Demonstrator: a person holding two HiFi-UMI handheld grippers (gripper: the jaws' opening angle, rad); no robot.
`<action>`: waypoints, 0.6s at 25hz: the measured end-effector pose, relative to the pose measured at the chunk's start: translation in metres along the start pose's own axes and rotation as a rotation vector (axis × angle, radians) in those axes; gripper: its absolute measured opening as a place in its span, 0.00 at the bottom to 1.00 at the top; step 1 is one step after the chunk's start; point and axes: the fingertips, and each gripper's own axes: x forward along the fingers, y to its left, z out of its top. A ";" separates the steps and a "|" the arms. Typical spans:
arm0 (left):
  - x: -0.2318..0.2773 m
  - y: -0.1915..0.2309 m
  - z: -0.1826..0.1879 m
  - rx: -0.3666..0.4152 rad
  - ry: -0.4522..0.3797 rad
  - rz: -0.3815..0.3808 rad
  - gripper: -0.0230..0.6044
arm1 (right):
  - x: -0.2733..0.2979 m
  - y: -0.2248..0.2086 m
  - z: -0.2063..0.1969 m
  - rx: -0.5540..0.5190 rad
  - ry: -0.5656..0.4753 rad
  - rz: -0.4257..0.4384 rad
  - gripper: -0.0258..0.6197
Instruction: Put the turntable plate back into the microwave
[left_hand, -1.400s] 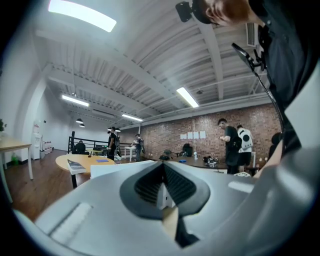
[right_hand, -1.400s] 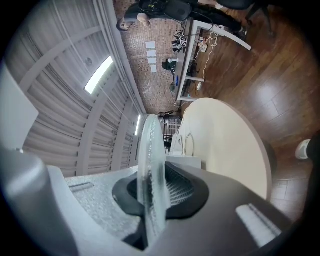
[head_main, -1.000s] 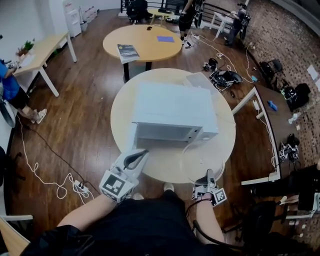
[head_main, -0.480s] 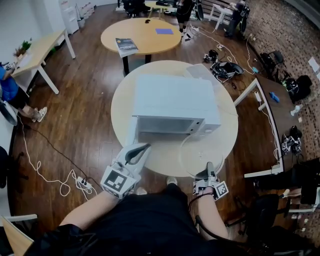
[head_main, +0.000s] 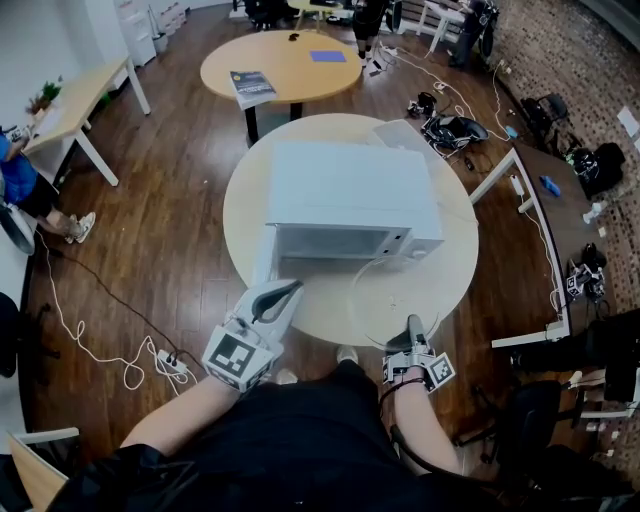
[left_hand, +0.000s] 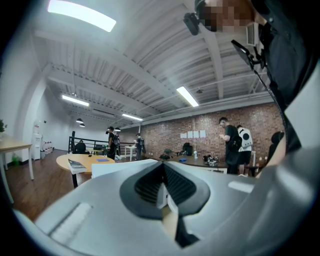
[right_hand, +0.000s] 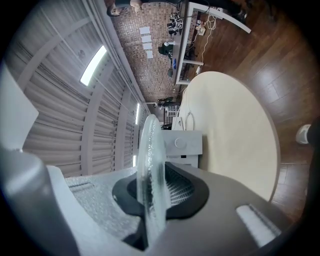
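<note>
A white microwave (head_main: 350, 190) stands on a round beige table (head_main: 455, 270). Its door (head_main: 264, 268) hangs open at the left and the cavity (head_main: 335, 242) faces me. My right gripper (head_main: 413, 335) is shut on the near rim of the clear glass turntable plate (head_main: 390, 300). It holds the plate flat above the table, just in front of the microwave's right half. In the right gripper view the plate (right_hand: 150, 165) shows edge-on between the jaws of that gripper (right_hand: 159, 197), with the microwave (right_hand: 182, 145) beyond. My left gripper (head_main: 270, 300) hovers near the door, shut and holding nothing.
A second round table (head_main: 280, 70) with a book and a blue sheet stands behind. Desks line both sides. Cables and a power strip (head_main: 165, 365) lie on the wooden floor. A white flat item (head_main: 405, 137) lies behind the microwave. People stand at the far end.
My right gripper has carried the plate a little to the left along the microwave's front. The left gripper has kept its place.
</note>
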 end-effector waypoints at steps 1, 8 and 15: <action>-0.001 0.001 0.000 -0.001 0.002 0.001 0.05 | 0.001 0.000 -0.002 0.001 0.004 0.002 0.09; -0.003 0.004 -0.003 -0.006 0.003 0.003 0.05 | 0.007 0.004 -0.016 0.008 0.025 0.015 0.09; -0.002 0.005 -0.003 -0.006 -0.009 0.015 0.05 | 0.009 0.003 -0.025 0.013 0.051 0.013 0.09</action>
